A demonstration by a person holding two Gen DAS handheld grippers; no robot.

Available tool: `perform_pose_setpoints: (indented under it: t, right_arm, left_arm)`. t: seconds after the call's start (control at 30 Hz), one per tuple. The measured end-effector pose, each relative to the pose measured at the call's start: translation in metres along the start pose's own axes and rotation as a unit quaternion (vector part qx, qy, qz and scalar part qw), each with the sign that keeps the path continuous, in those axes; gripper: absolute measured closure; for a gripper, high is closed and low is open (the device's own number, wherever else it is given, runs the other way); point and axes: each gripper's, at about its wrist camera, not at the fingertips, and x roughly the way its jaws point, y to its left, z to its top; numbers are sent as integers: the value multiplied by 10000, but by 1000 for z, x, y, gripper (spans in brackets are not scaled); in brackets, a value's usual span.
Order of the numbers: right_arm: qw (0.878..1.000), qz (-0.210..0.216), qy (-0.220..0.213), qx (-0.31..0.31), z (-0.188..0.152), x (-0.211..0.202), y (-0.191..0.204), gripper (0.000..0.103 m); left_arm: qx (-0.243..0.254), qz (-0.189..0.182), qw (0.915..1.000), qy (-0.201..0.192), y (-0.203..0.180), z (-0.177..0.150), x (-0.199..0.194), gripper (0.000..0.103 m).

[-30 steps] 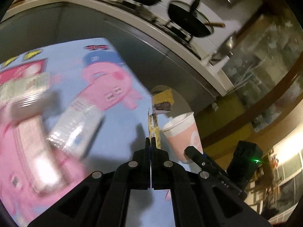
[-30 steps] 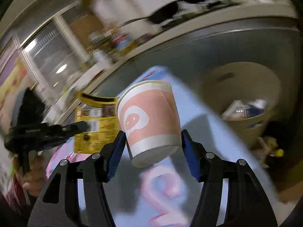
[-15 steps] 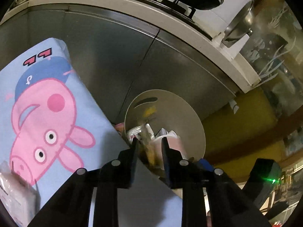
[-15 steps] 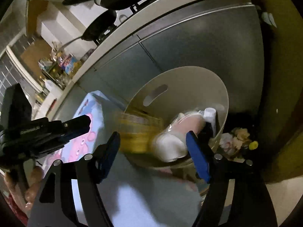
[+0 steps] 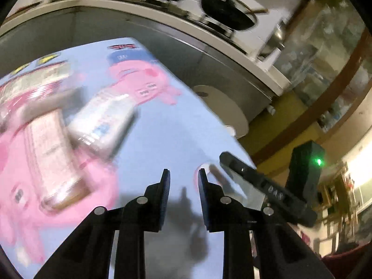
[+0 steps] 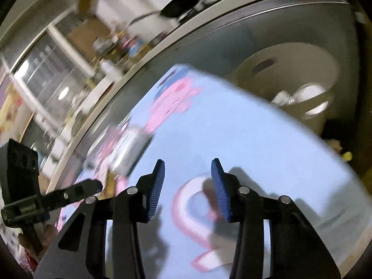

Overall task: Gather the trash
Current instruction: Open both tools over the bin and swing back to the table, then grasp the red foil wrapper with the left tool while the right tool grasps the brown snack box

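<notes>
Both grippers are over the table [image 5: 162, 139], which has a blue cloth with a pink pig on it. The left gripper [image 5: 183, 181] has its jaws a little apart, with nothing between them. The right gripper [image 6: 187, 174] is closing its jaws, and nothing is between them either.

The trash left to pick up lies on the left side of the table: a shiny silver packet [image 5: 102, 121] and, near it, a pink and white wrapper [image 5: 50, 158]. They touch or overlap; the picture is too blurry to tell which. In the right view the silver packet sits far and to the left of the blue pads [image 6: 156, 186].

The round trash bin [image 6: 302, 88] stands on the floor past the far right edge of the table. It already has some white things in it.

What could go wrong? The packet looks slippery and flat, so the jaws may slide off it or just push it along the cloth. A grab could also pinch the cloth and drag it. The two grippers are close together and may bump
</notes>
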Motion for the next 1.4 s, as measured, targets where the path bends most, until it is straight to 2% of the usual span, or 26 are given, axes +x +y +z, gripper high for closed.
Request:
perform_pose_setpoints:
  t: [0.2, 0.43, 0.6, 0.73, 0.83, 0.93, 0.97, 1.1, 1.23, 1.37, 1.4]
  right_arm:
    - [9972, 354, 535, -383, -26, 26, 56, 62]
    - [9895, 529, 1007, -891, -52, 46, 114, 63]
    - [9827, 558, 1263, -1233, -67, 53, 147, 63]
    - [9796, 470, 1335, -1430, -76, 56, 162, 56]
    - [9791, 330, 1297, -1529, -79, 55, 165, 47]
    - [9786, 197, 1279, -1599, -76, 61, 169, 41]
    - [9781, 147, 1273, -1642, -74, 63, 171, 40]
    - [9752, -54, 1154, -1889, -66, 77, 181, 36]
    - [9710, -233, 1159, -2080, -56, 102, 188, 35]
    - [9695, -304, 1230, -2098, -52, 125, 193, 35]
    - [9680, -322, 1233, -2162, -53, 129, 194, 35]
  left_arm:
    - [-923, 385, 9943, -374, 72, -41, -63, 79]
    - [-1738, 719, 9790, -789, 139, -84, -117, 79]
    - [-2101, 1011, 9655, -1163, 170, -94, -145, 79]
    - [-2335, 1156, 9561, -1342, 194, -97, -160, 74]
    - [-2416, 1296, 9511, -1419, 209, -92, -164, 72]
    - [-2420, 1552, 9444, -1596, 224, -84, -170, 54]
    - [-2357, 1646, 9436, -1641, 229, -79, -171, 54]
    - [-1966, 1833, 9489, -1656, 238, -53, -166, 38]
    - [-1720, 1641, 9603, -1459, 246, -33, -149, 29]
    - [-1477, 1525, 9704, -1150, 248, -26, -126, 30]
    - [-1432, 1497, 9726, -1051, 248, -27, -120, 36]
